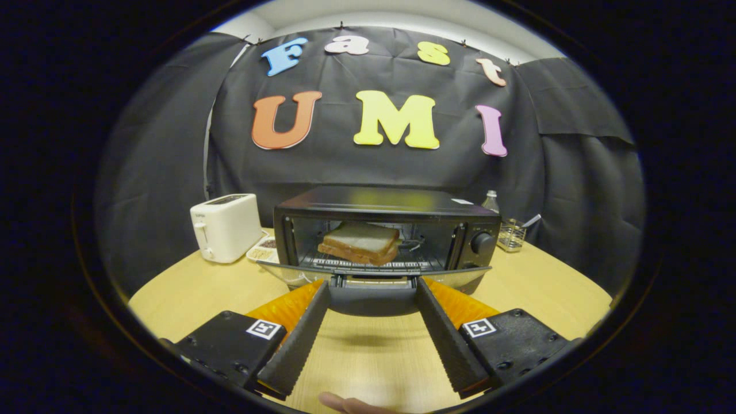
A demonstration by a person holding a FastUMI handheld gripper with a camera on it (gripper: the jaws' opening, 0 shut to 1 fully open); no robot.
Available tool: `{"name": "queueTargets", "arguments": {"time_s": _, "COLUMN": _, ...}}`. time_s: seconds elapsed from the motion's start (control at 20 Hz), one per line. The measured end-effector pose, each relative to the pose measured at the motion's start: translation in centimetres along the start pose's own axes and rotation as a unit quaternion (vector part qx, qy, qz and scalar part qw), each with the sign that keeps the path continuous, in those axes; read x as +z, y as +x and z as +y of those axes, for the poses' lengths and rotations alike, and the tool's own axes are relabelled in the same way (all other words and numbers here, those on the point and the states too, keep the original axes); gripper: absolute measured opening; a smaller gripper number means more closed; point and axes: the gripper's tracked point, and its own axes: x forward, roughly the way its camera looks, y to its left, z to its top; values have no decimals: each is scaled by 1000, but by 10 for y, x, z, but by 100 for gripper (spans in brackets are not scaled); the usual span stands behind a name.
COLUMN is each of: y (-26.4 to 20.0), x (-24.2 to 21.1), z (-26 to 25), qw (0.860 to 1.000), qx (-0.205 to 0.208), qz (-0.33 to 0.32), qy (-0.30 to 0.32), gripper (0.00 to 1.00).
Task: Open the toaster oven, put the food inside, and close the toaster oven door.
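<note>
My gripper (372,290) is spread wide and holds nothing; its fingertips (319,290) sit level with the front edge of the lowered door (374,275), which appears to lie between them, though I cannot tell whether either one touches it.

The toaster oven (386,230) stands on the desk (172,299) directly ahead of my gripper. Its door hangs down and open toward me. The sandwich (361,241) rests on the wire rack (368,264) inside the cavity, beyond the fingertips and slightly to their left. I judge the loading step complete; closing the door is what remains.

Handling notes:
- The door is a rigid, hinged panel, likely glass with a metal frame. It should swing with light effort. Push upward from beneath its front lip, near the centre, so it does not twist.
- The oven body looks light enough to slide on the smooth desk. Apply force gradually.
- The sandwich is soft and compressible. It needs no further contact.

To the left of the oven, farther from my gripper, stands a white toaster (225,227).
</note>
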Motion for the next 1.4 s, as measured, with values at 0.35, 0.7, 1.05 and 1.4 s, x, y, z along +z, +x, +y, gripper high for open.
{"name": "queueTargets", "arguments": {"time_s": 0.35, "y": 32, "x": 62, "z": -4, "qw": 1000, "qx": -27, "qz": -9, "qy": 1, "gripper": 100}}
{"name": "queueTargets", "arguments": {"time_s": 0.7, "y": -11, "x": 97, "z": 1, "qw": 1000, "qx": -11, "qz": -25, "qy": -15, "gripper": 100}}
{"name": "queueTargets", "arguments": {"time_s": 1.05, "y": -84, "x": 188, "z": -41, "qw": 998, "qx": -10, "qz": -45, "qy": 39, "gripper": 100}}
{"name": "queueTargets", "arguments": {"time_s": 1.4, "y": -174, "x": 290, "z": -54, "qw": 993, "qx": -3, "qz": -114, "qy": 36, "gripper": 100}}
